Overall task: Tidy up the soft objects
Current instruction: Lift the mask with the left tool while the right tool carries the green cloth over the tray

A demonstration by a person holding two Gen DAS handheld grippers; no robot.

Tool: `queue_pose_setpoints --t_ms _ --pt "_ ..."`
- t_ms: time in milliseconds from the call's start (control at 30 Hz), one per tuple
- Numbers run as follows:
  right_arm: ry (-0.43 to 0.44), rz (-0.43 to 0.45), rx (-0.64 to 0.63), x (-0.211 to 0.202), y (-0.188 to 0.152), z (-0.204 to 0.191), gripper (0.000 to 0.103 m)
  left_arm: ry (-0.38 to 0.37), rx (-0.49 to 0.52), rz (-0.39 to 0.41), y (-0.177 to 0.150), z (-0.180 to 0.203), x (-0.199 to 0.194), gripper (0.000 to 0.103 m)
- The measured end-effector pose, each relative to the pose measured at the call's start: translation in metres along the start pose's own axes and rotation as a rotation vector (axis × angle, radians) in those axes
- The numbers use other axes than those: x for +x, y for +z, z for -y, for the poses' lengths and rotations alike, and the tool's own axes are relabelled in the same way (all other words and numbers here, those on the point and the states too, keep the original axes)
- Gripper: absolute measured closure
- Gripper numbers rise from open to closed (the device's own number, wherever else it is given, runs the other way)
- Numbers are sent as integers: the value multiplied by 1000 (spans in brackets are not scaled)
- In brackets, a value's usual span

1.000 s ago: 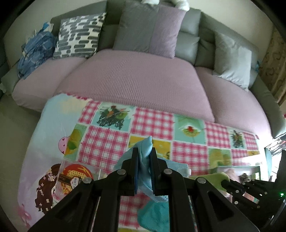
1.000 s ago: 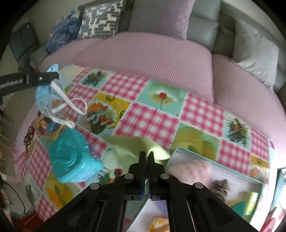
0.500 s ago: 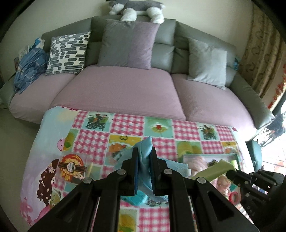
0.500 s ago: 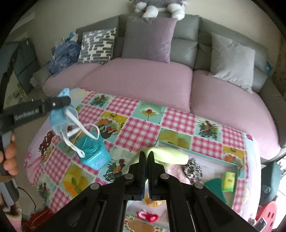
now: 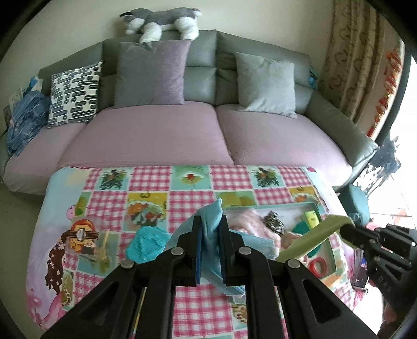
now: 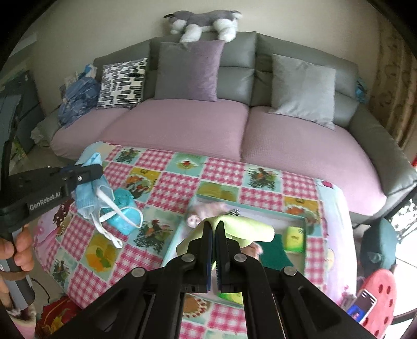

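My left gripper (image 5: 210, 221) is shut on a light blue face mask (image 5: 212, 234), held above the checked tablecloth (image 5: 187, 198). In the right wrist view that gripper (image 6: 87, 170) comes in from the left, and the mask (image 6: 87, 198) hangs from it with its white ear loops dangling. My right gripper (image 6: 213, 226) is shut on a pale green cloth (image 6: 250, 229) over a teal-rimmed tray (image 6: 304, 242). In the left wrist view the green cloth (image 5: 312, 238) stretches from the right gripper (image 5: 345, 230) down toward the tray (image 5: 281, 206). A crumpled teal cloth (image 5: 146, 245) lies on the table.
The tray holds a pink plush (image 5: 250, 221), a zebra-patterned piece (image 5: 273, 221) and small items. Behind the table stands a grey sofa with purple seats (image 5: 156, 135), cushions and a plush dog (image 5: 161, 20) on top. A red slipper (image 6: 380, 292) lies on the floor.
Both grippers rose and drew back from the table, carrying the mask and the green cloth up. The whole sofa and the plush dog came into view.
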State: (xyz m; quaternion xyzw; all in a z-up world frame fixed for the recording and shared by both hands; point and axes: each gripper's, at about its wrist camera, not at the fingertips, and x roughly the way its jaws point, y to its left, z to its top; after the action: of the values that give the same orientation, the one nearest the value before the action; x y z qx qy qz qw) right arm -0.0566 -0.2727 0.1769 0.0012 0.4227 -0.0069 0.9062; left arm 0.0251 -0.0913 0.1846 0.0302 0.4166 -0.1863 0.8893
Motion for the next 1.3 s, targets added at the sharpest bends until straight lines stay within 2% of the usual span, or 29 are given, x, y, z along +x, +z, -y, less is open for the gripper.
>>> queue_pose_setpoints --t_ms 233,467,900,1300 --pt "-45 -38 18 2 -18 24 101 -27 54 -42 -17 36 18 92" --pt "-81 -89 17 22 -32 38 101 -53 87 -87 -35 61 52 92" --pt "-42 -222 61 105 -65 51 101 -93 74 -195 -78 75 145 92" --pt "-17 -292 78 154 -85 52 101 -100 60 -203 -96 74 181 91"
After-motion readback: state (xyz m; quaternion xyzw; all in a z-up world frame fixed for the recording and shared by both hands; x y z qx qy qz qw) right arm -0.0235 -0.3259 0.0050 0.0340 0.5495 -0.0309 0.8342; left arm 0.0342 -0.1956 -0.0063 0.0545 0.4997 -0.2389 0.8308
